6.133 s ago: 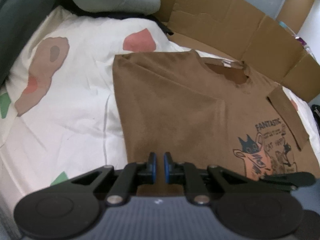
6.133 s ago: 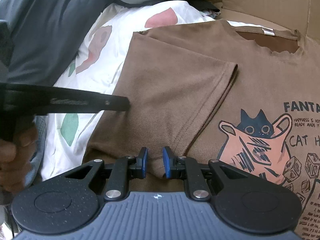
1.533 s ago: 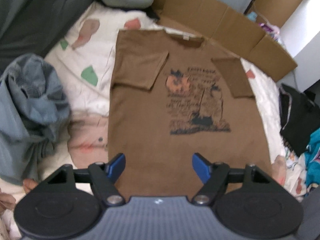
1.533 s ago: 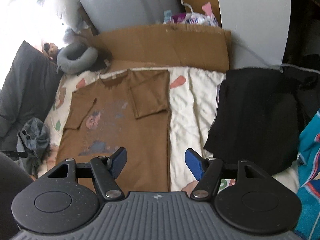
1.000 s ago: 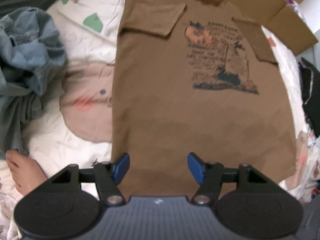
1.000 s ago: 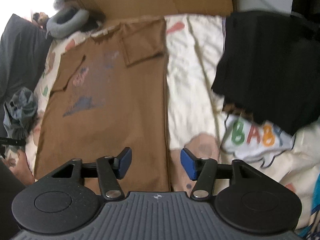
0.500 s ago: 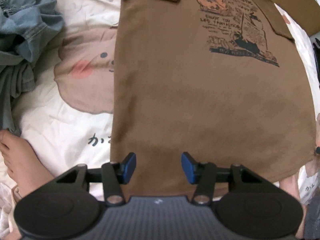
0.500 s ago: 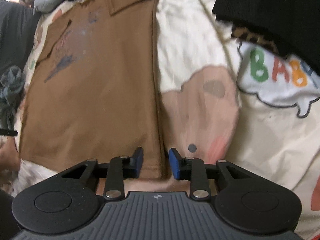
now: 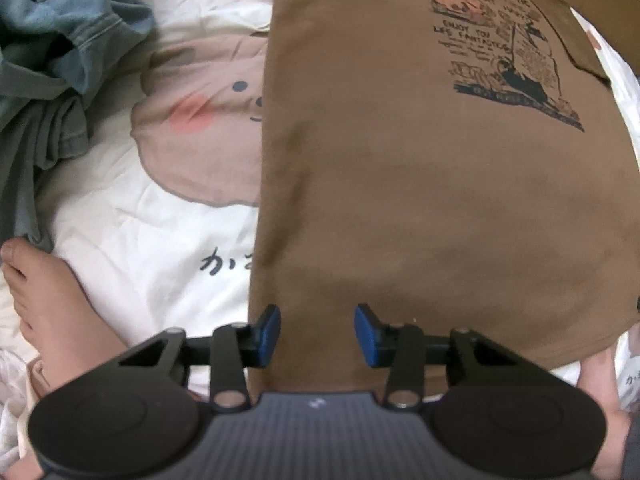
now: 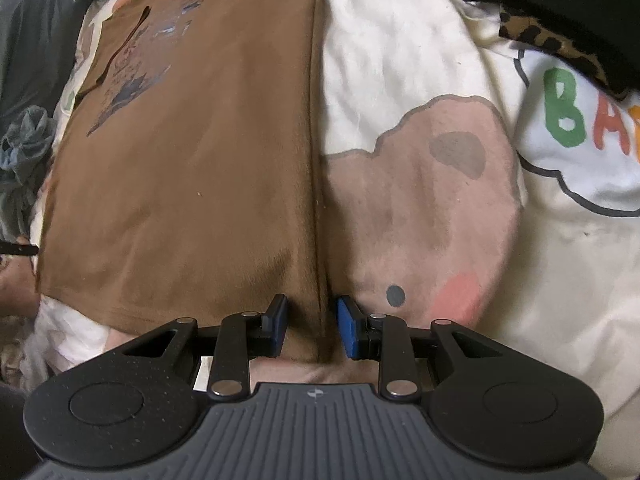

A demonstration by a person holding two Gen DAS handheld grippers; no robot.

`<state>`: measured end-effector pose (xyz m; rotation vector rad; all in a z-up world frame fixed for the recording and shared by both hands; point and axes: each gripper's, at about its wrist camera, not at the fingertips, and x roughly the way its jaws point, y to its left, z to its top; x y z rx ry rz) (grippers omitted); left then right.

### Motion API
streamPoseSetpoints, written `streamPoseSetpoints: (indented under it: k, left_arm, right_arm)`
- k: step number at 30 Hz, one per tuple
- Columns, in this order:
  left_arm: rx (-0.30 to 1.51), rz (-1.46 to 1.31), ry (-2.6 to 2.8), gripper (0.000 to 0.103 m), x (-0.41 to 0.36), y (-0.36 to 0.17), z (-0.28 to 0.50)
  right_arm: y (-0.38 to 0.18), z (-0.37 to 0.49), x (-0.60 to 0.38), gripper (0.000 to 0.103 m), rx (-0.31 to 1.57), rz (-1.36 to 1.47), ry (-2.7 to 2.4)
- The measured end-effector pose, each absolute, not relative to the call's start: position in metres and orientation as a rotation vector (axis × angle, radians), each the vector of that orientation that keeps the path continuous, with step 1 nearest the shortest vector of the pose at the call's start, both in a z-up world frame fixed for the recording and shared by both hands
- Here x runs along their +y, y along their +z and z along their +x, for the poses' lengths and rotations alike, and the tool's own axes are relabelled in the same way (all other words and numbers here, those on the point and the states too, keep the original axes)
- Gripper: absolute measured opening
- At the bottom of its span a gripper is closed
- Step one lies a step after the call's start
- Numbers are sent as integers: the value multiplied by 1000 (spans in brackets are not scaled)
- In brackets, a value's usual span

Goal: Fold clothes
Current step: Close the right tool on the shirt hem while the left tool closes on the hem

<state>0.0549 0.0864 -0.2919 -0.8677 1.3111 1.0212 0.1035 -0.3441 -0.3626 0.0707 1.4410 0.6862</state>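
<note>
A brown T-shirt (image 9: 420,180) with a cat print lies flat on the bed, both sleeves folded in over its front. My left gripper (image 9: 317,334) points straight down over the hem near the shirt's lower left corner. Its jaws are closing, with shirt cloth between the blue pads (image 9: 269,330) and a gap still showing. In the right wrist view the same T-shirt (image 10: 200,160) fills the left half. My right gripper (image 10: 312,328) straddles the shirt's right side edge at the hem. Its pads (image 10: 347,330) stand apart on either side of that edge.
The bedsheet (image 9: 160,240) is white with cartoon prints. A heap of blue-grey clothes (image 9: 52,60) lies left of the shirt. A person's bare foot (image 9: 44,300) rests by the left gripper, and another foot (image 9: 596,384) shows at the right. A black garment (image 10: 560,0) lies at the upper right.
Both grippers have come down close to the shirt's hem, one at each lower corner. The jaws of both have narrowed from wide open.
</note>
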Motion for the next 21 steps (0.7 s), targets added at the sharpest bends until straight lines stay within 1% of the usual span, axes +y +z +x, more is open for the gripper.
streamPoseSetpoints:
  k: [1, 2, 3, 4, 6, 7, 10, 12, 21]
  left_arm:
    - [1311, -870, 1019, 41, 86, -291, 54]
    - [1310, -873, 1017, 41, 86, -291, 54]
    - [1313, -877, 1017, 40, 86, -291, 53]
    - [1314, -884, 1022, 40, 86, -292, 52]
    - [1317, -901, 1028, 38, 87, -295, 48]
    - [1320, -907, 1025, 32, 88, -297, 44]
    - [1321, -954, 1051, 24, 82, -303, 36]
    - [1333, -970, 1075, 21, 78, -307, 31]
    - [1366, -1024, 1126, 16, 74, -311, 14]
  right_arm:
    - [-363, 105, -344, 28, 1453, 77, 691]
    - [-363, 107, -344, 16, 1466, 83, 695]
    - [-363, 108, -343, 8, 1477, 86, 700]
    - [-363, 108, -343, 2, 1486, 85, 707]
    - [-361, 107, -342, 1, 1485, 66, 719]
    - [-360, 106, -341, 1, 1479, 54, 721]
    - [-357, 105, -340, 0, 1467, 29, 702]
    - [-355, 105, -340, 0, 1462, 20, 689]
    - [-350, 107, -344, 0, 1454, -27, 653]
